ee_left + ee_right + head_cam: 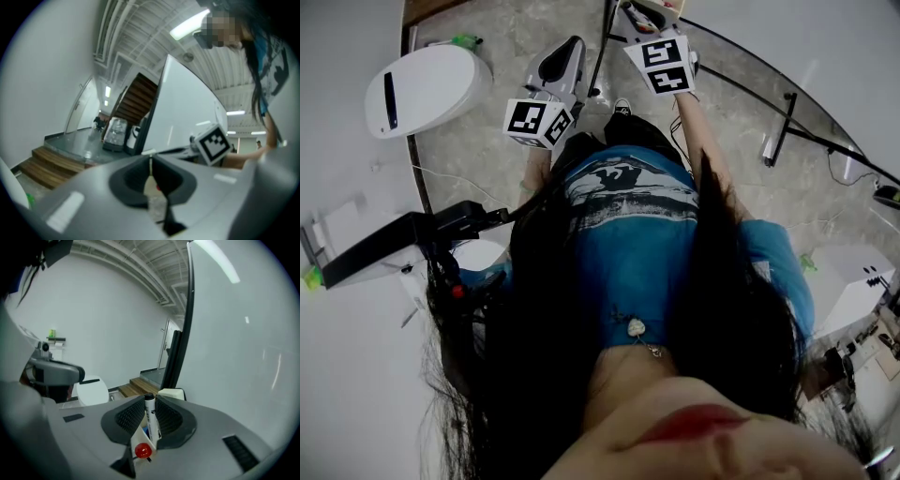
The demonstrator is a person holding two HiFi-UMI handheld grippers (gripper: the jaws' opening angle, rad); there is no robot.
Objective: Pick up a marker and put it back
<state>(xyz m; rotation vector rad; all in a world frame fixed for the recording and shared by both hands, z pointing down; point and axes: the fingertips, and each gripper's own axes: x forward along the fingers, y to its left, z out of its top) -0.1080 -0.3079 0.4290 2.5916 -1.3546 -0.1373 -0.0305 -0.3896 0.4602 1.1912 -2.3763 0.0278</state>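
A white marker (151, 420) with a black far end and a red near end stands between the fingers of my right gripper (149, 399), which is shut on it. A whiteboard (234, 333) with a black edge fills the right of the right gripper view, close ahead. My left gripper (150, 159) is shut with nothing between its fingers; past it I see the right gripper's marker cube (213, 144) and the whiteboard (187, 112). In the head view both grippers are held out in front of the person's blue shirt, the left gripper (548, 94) lower than the right gripper (661, 47).
A white rounded machine (427, 89) sits on the floor at the left. Black stand legs (783, 127) cross the floor at the right, and a white box (853, 291) is beside them. Wooden steps (51, 164) lie beyond the left gripper.
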